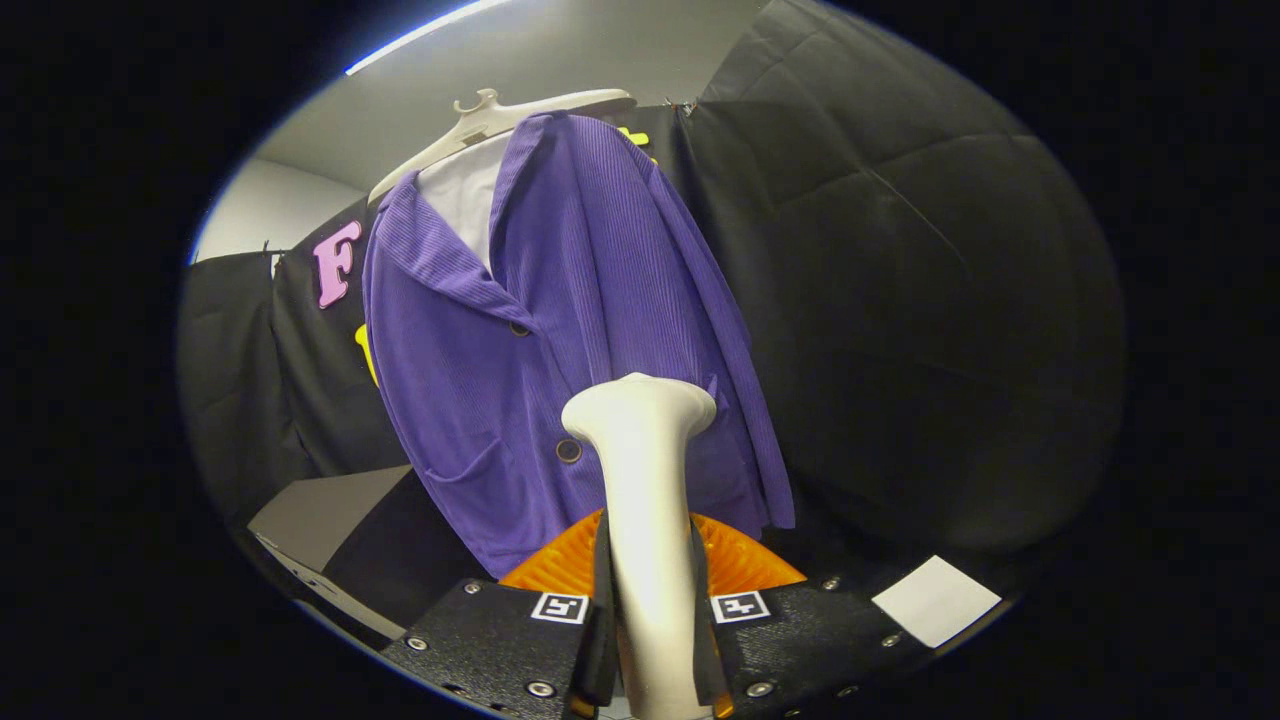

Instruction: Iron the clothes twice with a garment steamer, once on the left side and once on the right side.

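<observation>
Cloth wall (900, 300), black and padded, stands behind everything. Against it hangs a purple jacket (590, 330) on a pale hanger (490, 115), with a white lining showing at the open collar; dark buttons run down its front and a pocket sits low on one side. A grey table (320, 510) shows its corner below the jacket's hem. The steamer (645, 470), cream-coloured, rises between the jaws with its wide head just in front of the jacket's lower front, near the bottom button. The jaws of the gripper (650, 610) are closed on the steamer's handle, both fingers pressing its sides
</observation>
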A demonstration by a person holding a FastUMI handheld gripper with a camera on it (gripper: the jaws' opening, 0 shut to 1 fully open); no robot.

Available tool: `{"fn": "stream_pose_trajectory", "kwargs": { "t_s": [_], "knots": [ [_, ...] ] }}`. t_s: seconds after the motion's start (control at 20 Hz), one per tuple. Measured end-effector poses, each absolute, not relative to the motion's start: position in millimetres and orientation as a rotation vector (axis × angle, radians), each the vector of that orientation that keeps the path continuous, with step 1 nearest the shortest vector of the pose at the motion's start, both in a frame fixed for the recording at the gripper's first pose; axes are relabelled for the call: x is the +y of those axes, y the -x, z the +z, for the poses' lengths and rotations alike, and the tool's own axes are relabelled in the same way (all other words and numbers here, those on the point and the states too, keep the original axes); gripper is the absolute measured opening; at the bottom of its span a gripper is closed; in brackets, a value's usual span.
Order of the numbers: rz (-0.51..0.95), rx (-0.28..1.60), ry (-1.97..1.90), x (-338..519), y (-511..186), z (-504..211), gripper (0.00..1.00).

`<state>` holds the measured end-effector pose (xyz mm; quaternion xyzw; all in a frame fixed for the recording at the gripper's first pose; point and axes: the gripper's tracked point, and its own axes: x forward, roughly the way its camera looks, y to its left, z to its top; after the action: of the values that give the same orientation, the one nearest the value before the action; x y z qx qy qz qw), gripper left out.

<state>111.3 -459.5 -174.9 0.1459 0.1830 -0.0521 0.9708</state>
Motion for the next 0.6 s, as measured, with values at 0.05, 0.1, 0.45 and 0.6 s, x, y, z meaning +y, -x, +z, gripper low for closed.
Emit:
{"fn": "stream_pose_trajectory", "kwargs": {
  "t_s": [0.05, 0.1, 0.45, 0.6],
  "knots": [
    [-0.104, 0.38, -0.294, -459.3, -107.9, -180.7, 0.3],
    [-0.102, 0.39, -0.294, -457.7, -105.7, -186.4, 0.3],
    [-0.092, 0.484, -0.28, -448.5, -95.2, -232.2, 0.3],
    [-0.091, 0.528, -0.274, -443.5, -87.6, -250.1, 0.3]
  ]
}}
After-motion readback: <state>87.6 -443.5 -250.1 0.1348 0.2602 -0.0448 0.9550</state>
